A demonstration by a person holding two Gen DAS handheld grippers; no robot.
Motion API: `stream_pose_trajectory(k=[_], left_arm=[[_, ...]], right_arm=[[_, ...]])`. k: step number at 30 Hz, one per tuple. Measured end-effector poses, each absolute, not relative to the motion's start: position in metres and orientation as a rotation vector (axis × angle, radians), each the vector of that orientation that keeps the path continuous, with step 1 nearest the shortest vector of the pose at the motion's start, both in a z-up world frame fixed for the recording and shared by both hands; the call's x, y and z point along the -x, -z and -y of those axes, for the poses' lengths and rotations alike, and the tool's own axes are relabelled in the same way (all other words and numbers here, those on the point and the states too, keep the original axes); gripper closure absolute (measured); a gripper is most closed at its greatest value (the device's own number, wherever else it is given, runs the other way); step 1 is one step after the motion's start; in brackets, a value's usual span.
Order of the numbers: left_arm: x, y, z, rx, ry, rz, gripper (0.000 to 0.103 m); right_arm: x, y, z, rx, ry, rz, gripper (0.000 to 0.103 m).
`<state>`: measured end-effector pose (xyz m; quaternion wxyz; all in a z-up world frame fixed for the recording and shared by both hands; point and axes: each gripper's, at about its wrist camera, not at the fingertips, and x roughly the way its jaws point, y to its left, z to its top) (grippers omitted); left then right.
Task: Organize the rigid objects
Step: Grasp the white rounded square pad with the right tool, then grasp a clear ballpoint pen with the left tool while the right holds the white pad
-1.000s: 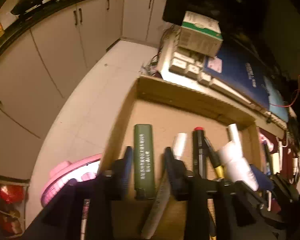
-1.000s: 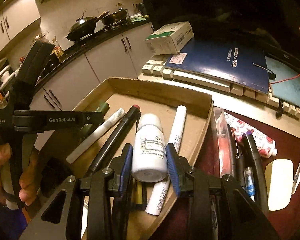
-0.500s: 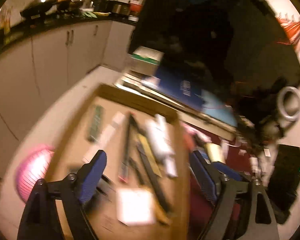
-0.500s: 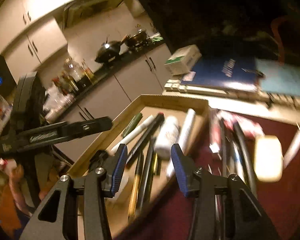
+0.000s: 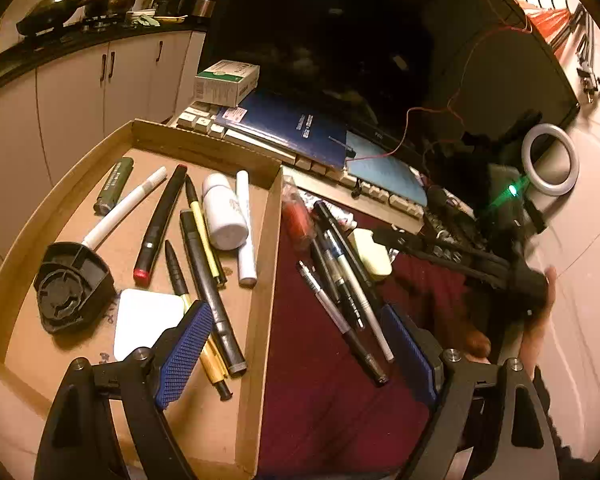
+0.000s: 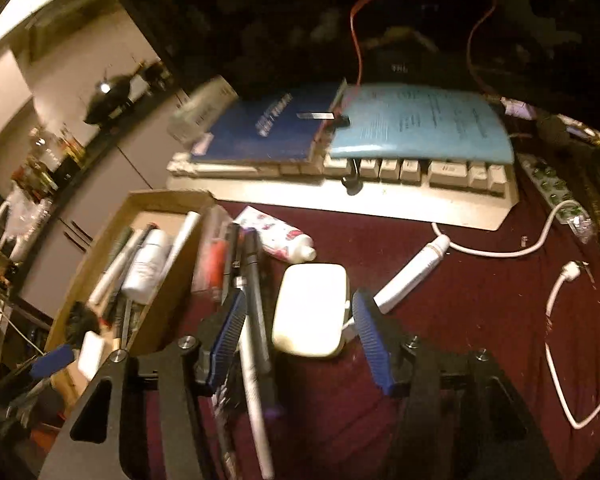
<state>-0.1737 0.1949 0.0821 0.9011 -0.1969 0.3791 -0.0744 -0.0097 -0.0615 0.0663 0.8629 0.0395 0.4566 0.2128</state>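
A cardboard box (image 5: 265, 240) holds several pens and markers, a white bottle (image 5: 223, 213), a green lighter (image 5: 113, 186), a black round part (image 5: 71, 286) and a white flat block (image 5: 146, 318). More pens (image 5: 340, 276) lie on the dark red cloth right of the box. My left gripper (image 5: 296, 354) is open and empty, high above the box's right wall. My right gripper (image 6: 298, 340) is open and empty over the cloth, its jaws on either side of a white rounded case (image 6: 310, 308) and a pen (image 6: 256, 292).
A keyboard (image 6: 380, 172) with a blue book (image 6: 268, 128) and a light blue folder (image 6: 420, 124) on it lies at the back. A white tube (image 6: 412, 274), a printed tube (image 6: 278, 238) and white cables (image 6: 556, 372) lie on the cloth. A dark monitor (image 5: 360, 40) stands behind.
Both grippers have opened and pulled up and back from the box. The left let go beside the green lighter, the right let go of the white bottle and swung right over the cloth.
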Motion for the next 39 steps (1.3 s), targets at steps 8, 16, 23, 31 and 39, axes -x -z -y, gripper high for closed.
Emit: stream_pose_trajectory(k=[8, 16, 23, 31, 39], left_arm=[[0.173, -0.080, -0.185, 0.412, 0.170, -0.800, 0.014], [0.169, -0.073, -0.154, 0.332, 0.210, -0.849, 0.014], [0.156, -0.057, -0.122, 0.256, 0.216, -0.932, 0.014], [0.149, -0.054, -0.106, 0.197, 0.207, -0.958, 0.021], [0.131, -0.037, -0.087, 0.083, 0.160, -1.041, 0.047]], right_arm=[[-0.003, -0.038, 0.042, 0.061, -0.364, -1.017, 0.053], [0.015, -0.035, 0.058, 0.054, -0.480, -0.983, 0.054], [0.009, -0.034, 0.083, -0.134, -0.570, -0.983, 0.055], [0.009, -0.041, 0.091, -0.224, -0.600, -0.952, 0.055], [0.011, -0.047, 0.093, -0.240, -0.583, -0.900, 0.055]])
